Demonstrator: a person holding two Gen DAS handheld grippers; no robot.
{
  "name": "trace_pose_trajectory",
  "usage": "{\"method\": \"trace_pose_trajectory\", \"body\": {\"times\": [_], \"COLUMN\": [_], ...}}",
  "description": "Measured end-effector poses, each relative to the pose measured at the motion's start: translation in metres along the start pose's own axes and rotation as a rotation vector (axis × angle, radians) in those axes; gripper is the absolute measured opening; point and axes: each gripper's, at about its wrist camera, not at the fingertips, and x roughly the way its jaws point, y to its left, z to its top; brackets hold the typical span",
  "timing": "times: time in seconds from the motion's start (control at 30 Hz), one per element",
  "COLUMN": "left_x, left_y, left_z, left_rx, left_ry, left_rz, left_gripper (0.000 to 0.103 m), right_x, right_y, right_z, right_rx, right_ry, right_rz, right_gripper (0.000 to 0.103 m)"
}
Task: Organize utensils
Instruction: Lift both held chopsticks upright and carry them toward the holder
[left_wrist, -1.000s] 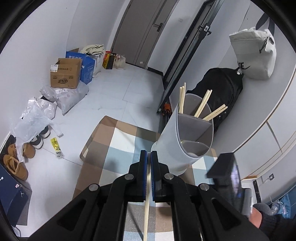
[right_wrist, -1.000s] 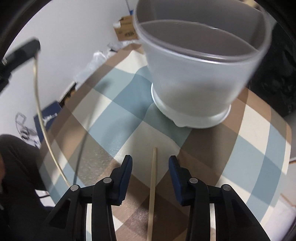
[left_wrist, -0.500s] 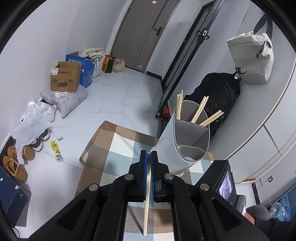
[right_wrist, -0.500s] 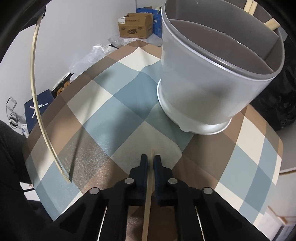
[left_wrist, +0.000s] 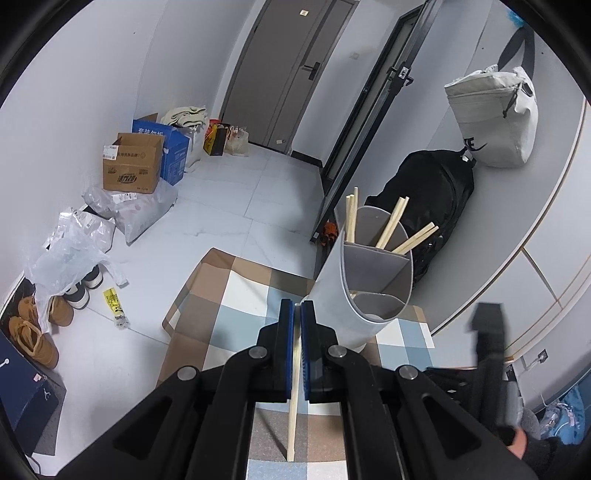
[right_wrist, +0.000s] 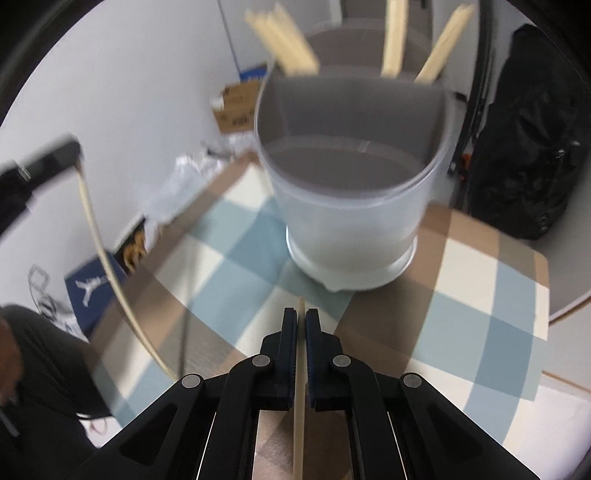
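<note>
Now, step: each gripper carries one chopstick toward the holder; judged from the scene, dropping them in comes next.

Left gripper (left_wrist: 297, 325): clamped on a chopstick (left_wrist: 293, 402) that hangs down between the jaws, its lower end above the cloth.

Right gripper (right_wrist: 301, 332): closed on a second chopstick (right_wrist: 300, 387), which runs back along the fingers, tip poking just past them.

Holder (left_wrist: 364, 280): grey divided cylinder standing near the far edge of the checked cloth (left_wrist: 236, 306), toward its right corner. Several chopsticks already lean out of its rear compartment (left_wrist: 391, 221); the front compartments look empty, though their floors are partly hidden.

Right view: blurred; the holder mouth (right_wrist: 351, 147) is just ahead of the fingertips and above them.

Doing it well: raise each stick clear of the rim before moving in, tilt it near upright, and aim for the rear compartment with the others. Let go only once the lower end is inside the wall.

Risk: the holder is light-looking plastic; a knock on the rim could tip it. Take one hand at a time so the sticks do not cross.
</note>
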Motion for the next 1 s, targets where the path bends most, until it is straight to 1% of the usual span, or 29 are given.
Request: {"method": "trace_pose_trajectory", "body": {"times": [0.13, 0.2, 0.37, 0.43, 0.5, 0.53, 0.6, 0.83, 1.0], "left_x": [-0.002, -0.004, -0.008, -0.01, -0.015, -0.017, -0.019, -0.023, -0.029], "left_y": [-0.006, -0.011, -0.024, -0.029, -0.034, -0.036, -0.041, -0.052, -0.064], "left_z": [-0.001, -0.003, -0.007, -0.008, -0.009, -0.008, -0.006, 0.004, 0.017], "left_rx": [0.017, 0.04, 0.08, 0.09, 0.102, 0.107, 0.113, 0.112, 0.146], "left_ry": [-0.006, -0.011, -0.025, -0.042, -0.057, -0.065, -0.064, -0.075, -0.087], "left_rz": [-0.006, -0.011, -0.03, -0.037, -0.064, -0.062, -0.073, -0.081, -0.074], "left_gripper": [0.0, 0.0, 0.0, 0.0, 0.0, 0.0, 0.0, 0.0, 0.0], "right_x": [-0.033, -0.051, -0.084, -0.09, -0.095, -0.098, -0.106, -0.136, -0.154], "right_y": [0.0, -0.002, -0.01, -0.013, -0.016, -0.017, -0.018, -0.016, -0.015], "right_z": [-0.001, -0.003, -0.007, -0.004, -0.001, -0.001, 0.002, 0.02, 0.038], "right_rx": [0.018, 0.033, 0.102, 0.118, 0.137, 0.141, 0.143, 0.123, 0.12], "right_ry": [-0.113, -0.184, -0.346, -0.381, -0.41, -0.421, -0.451, -0.569, -0.639], "right_rz": [0.004, 0.002, 0.006, 0.007, 0.017, 0.019, 0.021, 0.022, 0.024], "right_gripper": [0.004, 0.004, 0.004, 0.004, 0.004, 0.004, 0.004, 0.004, 0.004]}}
